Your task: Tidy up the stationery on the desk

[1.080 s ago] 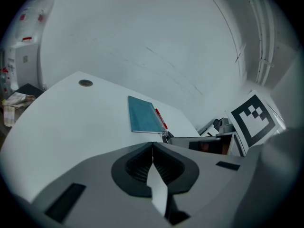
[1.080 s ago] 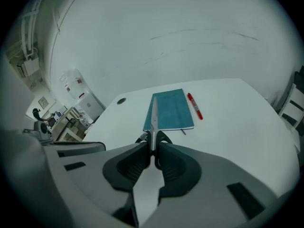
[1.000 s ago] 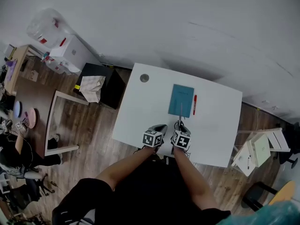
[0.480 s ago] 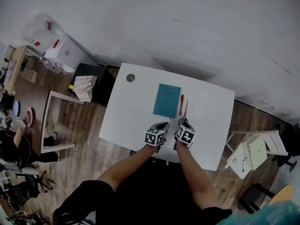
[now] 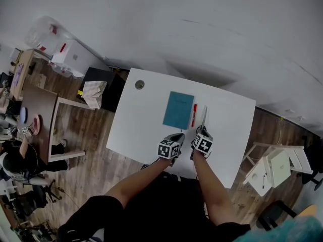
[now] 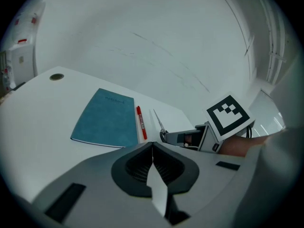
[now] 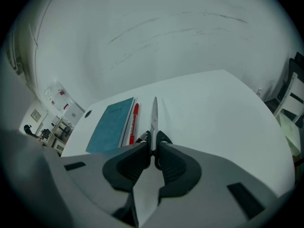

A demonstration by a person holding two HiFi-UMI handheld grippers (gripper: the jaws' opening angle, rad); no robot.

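Tidy-up looks nearly done: pen (image 5: 194,115) beside notebook (image 5: 178,110); R gripper (image 7: 153,148) clamps scissors (image 7: 154,113) alongside, unreleased; L gripper (image 6: 152,146) closed, empty.

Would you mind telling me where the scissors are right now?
In the head view, the scissors are right of the red pen, over the desk, handles in the right gripper.

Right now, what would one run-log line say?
left gripper: jaws shut, empty | right gripper: jaws shut on scissors | red pen beside notebook
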